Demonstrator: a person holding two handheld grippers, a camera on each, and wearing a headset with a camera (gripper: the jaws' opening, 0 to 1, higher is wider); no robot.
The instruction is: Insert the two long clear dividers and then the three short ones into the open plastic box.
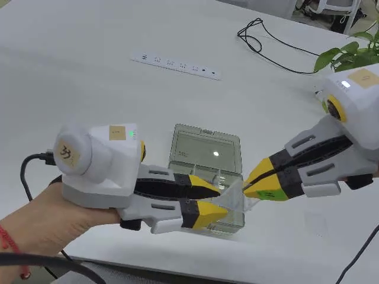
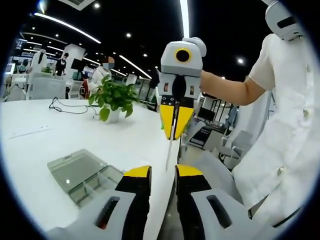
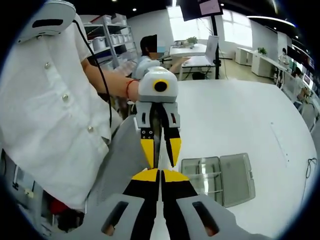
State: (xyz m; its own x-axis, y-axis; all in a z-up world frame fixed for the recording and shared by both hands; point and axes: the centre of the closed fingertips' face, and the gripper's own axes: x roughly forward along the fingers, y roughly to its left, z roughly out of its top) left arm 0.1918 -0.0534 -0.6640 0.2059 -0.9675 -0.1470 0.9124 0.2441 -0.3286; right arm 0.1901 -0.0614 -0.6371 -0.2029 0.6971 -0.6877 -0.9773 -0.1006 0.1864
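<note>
Just over box (image 1: 204, 148), right gripper (image 1: 246, 186) clenched on clear divider (image 1: 241, 202), left gripper (image 1: 222, 200) released.

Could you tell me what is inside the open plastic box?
Clear dividers partition the open plastic box. In head view, the left hand-held gripper, right hand-held gripper and held divider cover its front.

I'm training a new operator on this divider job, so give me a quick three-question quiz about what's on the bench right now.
1. True or false: the plastic box lies with its lid open.
2. What does the right gripper pinch? A) a clear divider B) a screwdriver C) nothing
3. Fill in: the left gripper has its fingers ____.

Key: 1 true; 2 A; 3 open.
</note>
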